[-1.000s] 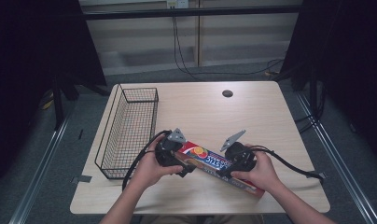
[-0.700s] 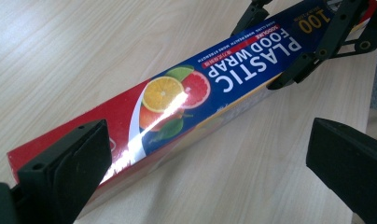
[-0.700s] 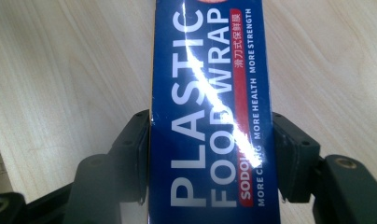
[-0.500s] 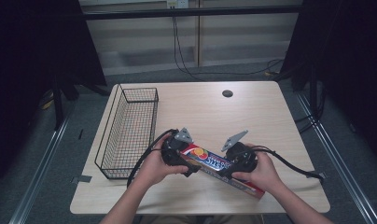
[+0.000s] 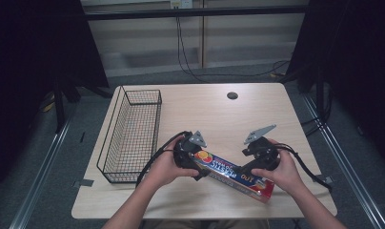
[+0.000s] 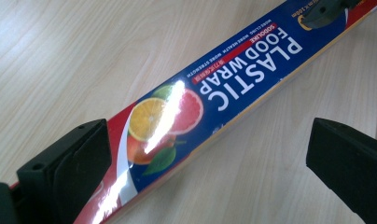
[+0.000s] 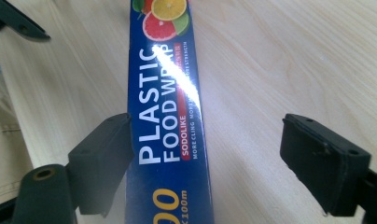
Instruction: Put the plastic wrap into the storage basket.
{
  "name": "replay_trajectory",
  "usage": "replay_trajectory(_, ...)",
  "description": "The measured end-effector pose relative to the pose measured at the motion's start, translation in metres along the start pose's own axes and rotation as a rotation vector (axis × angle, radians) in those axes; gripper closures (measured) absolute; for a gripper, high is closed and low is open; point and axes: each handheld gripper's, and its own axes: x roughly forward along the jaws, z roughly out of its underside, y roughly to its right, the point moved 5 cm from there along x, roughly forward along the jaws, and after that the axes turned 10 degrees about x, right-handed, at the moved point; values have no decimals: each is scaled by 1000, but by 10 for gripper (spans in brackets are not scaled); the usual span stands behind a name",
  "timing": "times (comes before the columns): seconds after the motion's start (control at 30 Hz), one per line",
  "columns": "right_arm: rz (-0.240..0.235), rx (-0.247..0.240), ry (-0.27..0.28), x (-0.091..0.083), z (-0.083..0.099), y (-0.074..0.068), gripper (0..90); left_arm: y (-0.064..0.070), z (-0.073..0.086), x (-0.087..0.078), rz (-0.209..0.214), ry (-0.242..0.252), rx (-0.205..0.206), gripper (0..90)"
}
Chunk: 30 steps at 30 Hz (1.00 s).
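Note:
A long blue and red box of plastic food wrap lies slantwise on the wooden table near its front edge. My left gripper straddles the box's fruit-picture end, jaws wide apart. In the left gripper view the box runs away from my left gripper and lies close to the left-hand jaw. My right gripper stands open over the box's other half. In the right gripper view the box rests against the left-hand jaw of my right gripper, with a wide gap to the other jaw.
A black wire basket stands at the table's left side. A round cable hole sits at the back middle. Cables trail from both grippers. The table's front edge runs close beside the box.
Both grippers have shifted a little to the right along the box. The box has stayed about where it was.

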Motion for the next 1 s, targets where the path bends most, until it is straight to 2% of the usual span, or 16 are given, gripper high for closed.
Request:
replay_trajectory(0.13,-13,29,44,-8,-1,5,105,-2,-3,4,1,-5,7,0)
replay_trajectory(0.17,-28,20,44,-11,-1,6,78,-3,-4,5,1,-12,15,0)
replay_trajectory(0.2,-29,33,45,-15,-1,8,79,-4,-5,6,1,-9,12,0)
replay_trajectory(0.3,-32,32,79,-25,-3,12,52,-6,-7,11,-2,-25,9,0)
replay_trajectory(0.37,-38,33,92,-28,-2,13,43,-8,-7,15,2,-49,44,0)
replay_trajectory(0.43,-35,29,96,-28,-1,14,42,-7,-7,19,4,-65,55,0)
replay_trajectory(0.63,-43,48,115,-31,-1,19,47,-3,-13,26,18,-72,113,0)
replay_trajectory(0.83,-50,42,117,-30,-1,19,52,-1,-15,37,33,-92,150,0)
replay_trajectory(0.87,-58,48,120,-30,-1,19,56,0,-15,39,37,-93,143,0)
replay_trajectory(0.9,-60,49,124,-30,-1,19,59,-1,-14,41,37,-105,163,0)
replay_trajectory(0.93,-59,52,121,-30,-1,20,58,0,-14,44,38,-112,158,0)
replay_trajectory(0.97,-56,51,124,-30,-1,20,62,-1,-14,46,35,-124,173,0)
replay_trajectory(1.0,-58,49,126,-30,-1,21,62,-1,-15,48,25,-116,187,0)
